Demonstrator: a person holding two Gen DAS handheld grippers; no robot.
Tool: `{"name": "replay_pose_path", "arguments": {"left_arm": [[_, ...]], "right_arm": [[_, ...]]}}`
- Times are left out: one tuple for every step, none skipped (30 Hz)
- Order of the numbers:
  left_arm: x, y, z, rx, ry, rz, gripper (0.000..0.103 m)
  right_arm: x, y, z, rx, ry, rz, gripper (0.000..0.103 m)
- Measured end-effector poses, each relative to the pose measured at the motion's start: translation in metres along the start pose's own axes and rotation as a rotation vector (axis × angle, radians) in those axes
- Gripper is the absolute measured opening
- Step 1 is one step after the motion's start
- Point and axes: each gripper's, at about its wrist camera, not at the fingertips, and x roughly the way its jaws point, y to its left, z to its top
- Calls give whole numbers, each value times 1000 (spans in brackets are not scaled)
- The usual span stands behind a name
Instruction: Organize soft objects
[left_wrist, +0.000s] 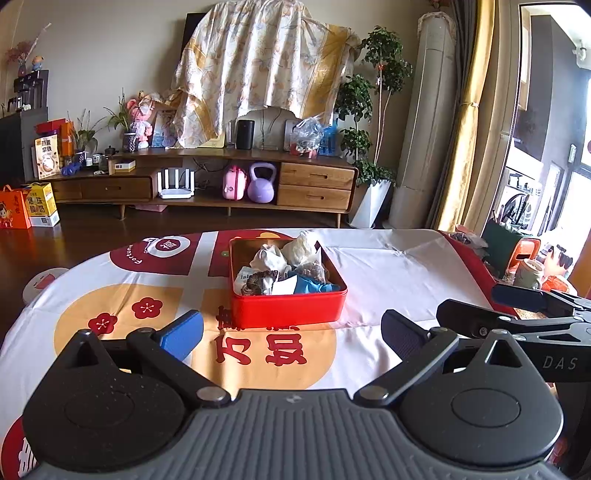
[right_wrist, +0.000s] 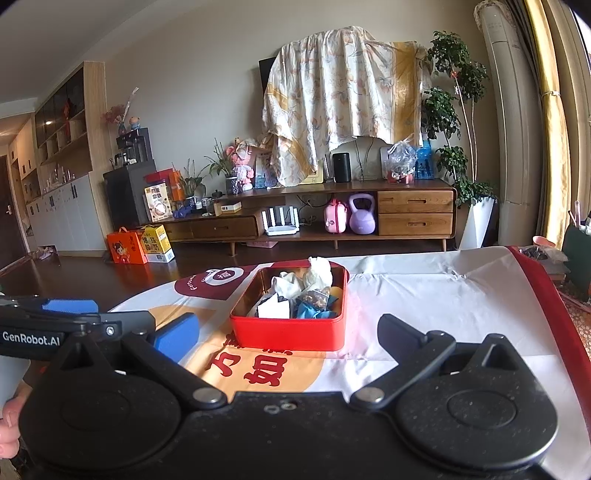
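Note:
A red metal tin (left_wrist: 288, 308) (right_wrist: 290, 334) stands on the table just ahead of both grippers. It holds several soft items: white crumpled cloth (left_wrist: 275, 260) (right_wrist: 286, 286), a blue cloth (left_wrist: 314, 286) (right_wrist: 312, 310), a dark patterned scrunchie (left_wrist: 258, 278) and a white card (right_wrist: 273, 308). My left gripper (left_wrist: 291, 334) is open, with nothing between its blue-padded fingers. My right gripper (right_wrist: 288, 334) is open too and empty, hovering in front of the tin. The right gripper's body shows at the right edge of the left wrist view; the left one's at the left edge of the right wrist view.
The table carries a white cloth with red and orange prints (left_wrist: 388, 266) (right_wrist: 424, 291). Beyond it lie a dark wood floor, a wooden TV cabinet (left_wrist: 207, 181) (right_wrist: 332, 218), potted plants (left_wrist: 373, 110) and a yellow curtain (left_wrist: 469, 110). Clutter sits past the table's right edge (left_wrist: 528, 258).

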Motion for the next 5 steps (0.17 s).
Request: {"name": "replay_pose_path", "arguments": {"left_arm": [[0,0,0,0,2,0,103],[1,0,0,-2,4,0,103],[1,0,0,-4,5,0,103],[1,0,-1,-5,6,1,103],[1,1,0,-6,8,0,103]], "right_arm": [[0,1,-1,-1,1,2,103],[1,2,-2,-3,2,4,103],[1,3,-3,-3,3,5,103],[1,3,-3,-2,4,4,103],[1,3,-3,0,4,5,103]]}}
